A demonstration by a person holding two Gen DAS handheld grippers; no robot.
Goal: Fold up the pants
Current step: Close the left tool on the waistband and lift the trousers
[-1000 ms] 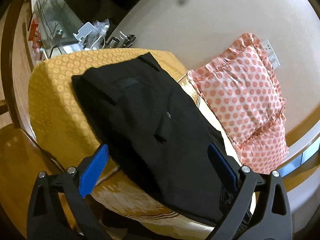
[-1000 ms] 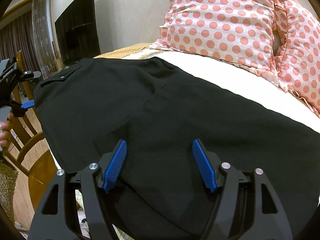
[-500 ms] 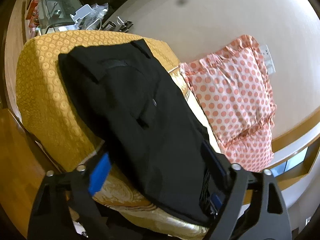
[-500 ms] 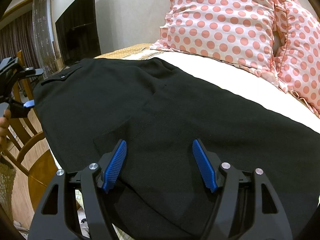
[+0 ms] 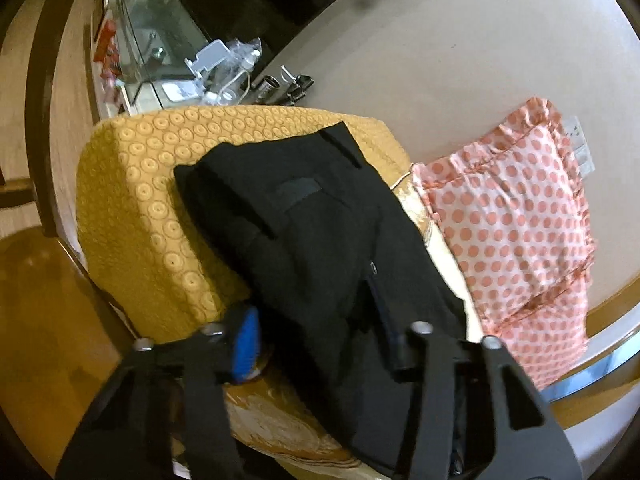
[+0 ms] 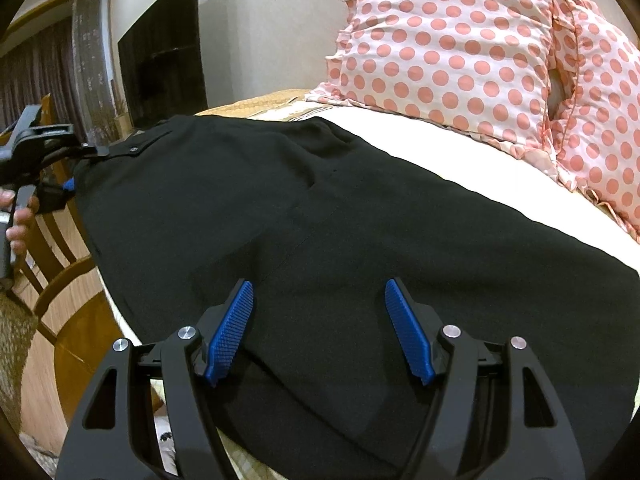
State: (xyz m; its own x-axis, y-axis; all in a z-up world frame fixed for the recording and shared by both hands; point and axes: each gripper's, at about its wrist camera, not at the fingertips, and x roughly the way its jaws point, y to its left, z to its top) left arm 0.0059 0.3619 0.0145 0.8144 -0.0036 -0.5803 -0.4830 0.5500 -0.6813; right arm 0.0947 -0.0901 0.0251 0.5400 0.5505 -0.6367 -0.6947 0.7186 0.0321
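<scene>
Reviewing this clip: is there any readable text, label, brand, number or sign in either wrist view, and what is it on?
No text can be read in either view.
Red packets by the glass case: print is too blurred to read.
White wall plate behind the dotted pillow: faint marks, too small to read.
Black pants: no label or brand is visible.
Left gripper, right gripper: no markings visible.

Black pants (image 6: 320, 208) spread flat along bed, waistband end with button tab at far left, near edge hanging over bed side; fabric smooth, few shallow creases, one seam running down the middle.
</scene>
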